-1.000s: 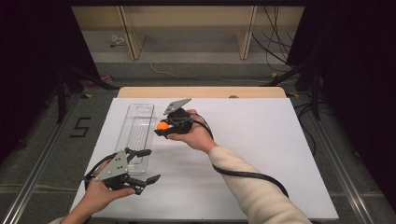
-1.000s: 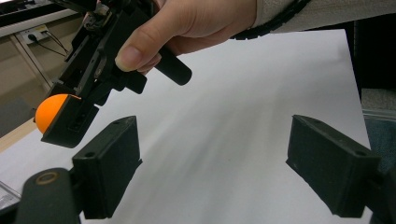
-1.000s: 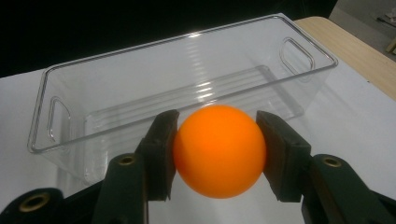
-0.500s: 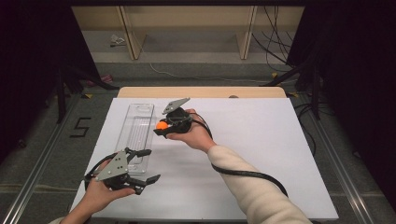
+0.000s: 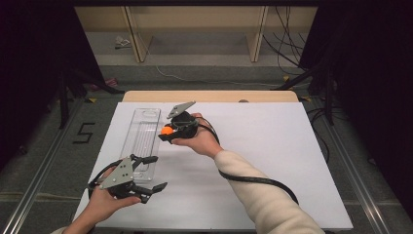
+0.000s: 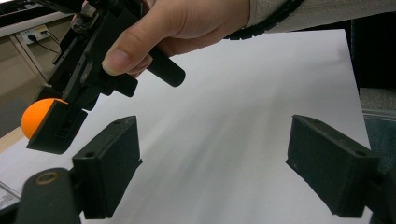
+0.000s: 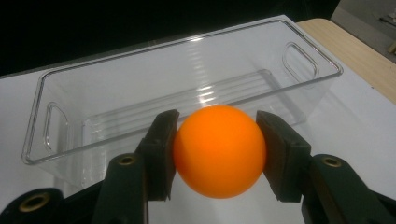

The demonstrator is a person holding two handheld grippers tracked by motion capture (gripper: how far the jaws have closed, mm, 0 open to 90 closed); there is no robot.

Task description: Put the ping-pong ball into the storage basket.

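The right gripper (image 7: 218,154) was clamped on an orange ball (image 7: 219,150), one black pad pressing on each side of it, and held the ball above the white table (image 5: 272,146) just beside the near wall of the clear plastic tray (image 7: 187,88). The left gripper (image 6: 212,168) stood with its jaws wide apart and nothing between them, over bare tabletop nearer the person, well apart from the ball.

claws: black (image 5: 167,132) | sleeve: cream (image 5: 263,195) | cable: black, ribbed (image 5: 253,180)
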